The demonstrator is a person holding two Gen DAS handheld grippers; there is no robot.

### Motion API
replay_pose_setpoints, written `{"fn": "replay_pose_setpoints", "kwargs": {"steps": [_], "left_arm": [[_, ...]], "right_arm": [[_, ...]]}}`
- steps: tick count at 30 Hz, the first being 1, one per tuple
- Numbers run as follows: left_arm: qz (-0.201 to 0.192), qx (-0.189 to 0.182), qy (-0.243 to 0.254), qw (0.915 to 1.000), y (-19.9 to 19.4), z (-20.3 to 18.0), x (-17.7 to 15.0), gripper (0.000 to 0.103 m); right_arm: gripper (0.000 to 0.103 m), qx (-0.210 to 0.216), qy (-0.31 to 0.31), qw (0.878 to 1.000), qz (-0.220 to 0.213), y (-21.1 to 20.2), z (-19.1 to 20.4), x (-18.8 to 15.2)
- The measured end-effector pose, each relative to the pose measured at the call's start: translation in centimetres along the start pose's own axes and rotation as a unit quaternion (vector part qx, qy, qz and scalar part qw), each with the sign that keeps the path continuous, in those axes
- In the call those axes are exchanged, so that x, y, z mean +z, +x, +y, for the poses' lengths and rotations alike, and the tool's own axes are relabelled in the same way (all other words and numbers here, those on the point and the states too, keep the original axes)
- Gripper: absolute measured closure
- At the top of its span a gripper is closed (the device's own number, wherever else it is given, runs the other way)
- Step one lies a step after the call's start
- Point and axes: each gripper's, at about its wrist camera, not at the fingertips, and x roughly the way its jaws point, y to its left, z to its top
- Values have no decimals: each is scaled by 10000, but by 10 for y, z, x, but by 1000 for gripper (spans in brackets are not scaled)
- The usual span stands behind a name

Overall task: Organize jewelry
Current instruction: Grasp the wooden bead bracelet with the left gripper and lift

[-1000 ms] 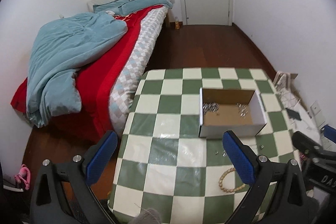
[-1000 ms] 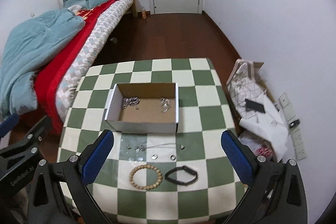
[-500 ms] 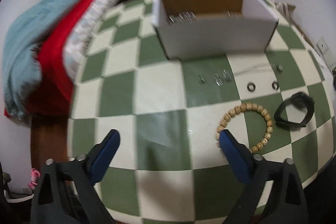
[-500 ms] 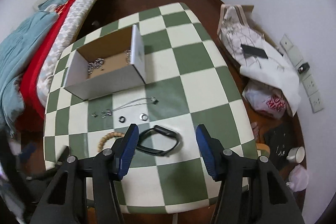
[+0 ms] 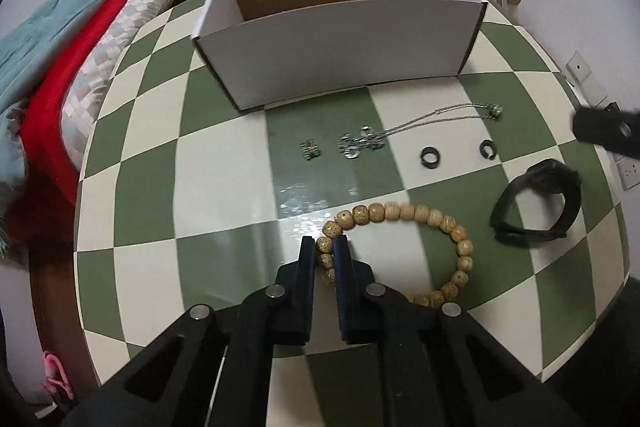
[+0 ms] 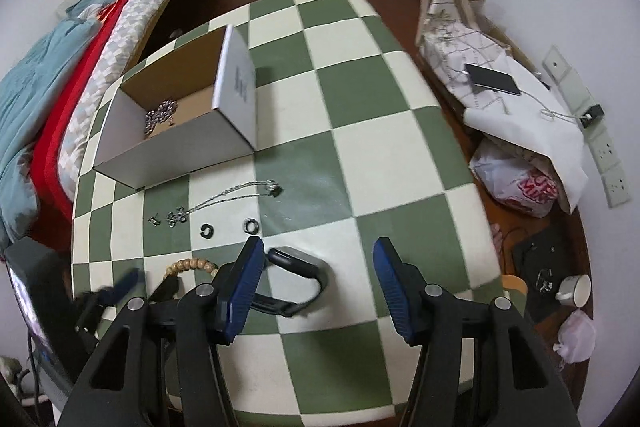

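On checkered table [image 5: 224, 187], left claw [image 5: 325, 247] pinches bead bracelet [image 5: 404, 213]; right claw [image 6: 318, 259] spread wide above black band [image 6: 298, 263].

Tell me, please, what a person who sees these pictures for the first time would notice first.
First, the left gripper, shut on the bead bracelet at the near edge of the checked table. Next, the open right gripper, which hangs over the black band beside it. Behind them stands the white box, with a necklace and two rings loose in front of it.
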Motion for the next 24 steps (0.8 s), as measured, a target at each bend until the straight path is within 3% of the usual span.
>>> {"fn": "replay_pose_setpoints", "kwargs": {"steps": [9,11,13,16,18,20,24], "left_arm": [[-76,803,-595,9950,9,61,3,96],[-64,812,-780,9936,11,72,4,96],[-58,841,-832,9930,11,76,6,96],[-57,845,-831,9929,14,80,9,96],[-69,868,-801,9930,13,77,9,96],[-63,857,-805,9930,13,78,9,96],[-80,784,-861,9932,11,78,9,96]], "right_arm": [[45,-67,-462,9986,265,52,29,34],[55,-103,-569,9976,387,64,34,38],[57,-145,-690,9962,520,76,40,40],[60,-304,-979,9938,437,78,51,40],[69,-417,-1131,9919,411,78,58,37],[91,-529,-1238,9902,367,79,62,34],[92,-466,-1169,9916,287,75,62,30]]}}
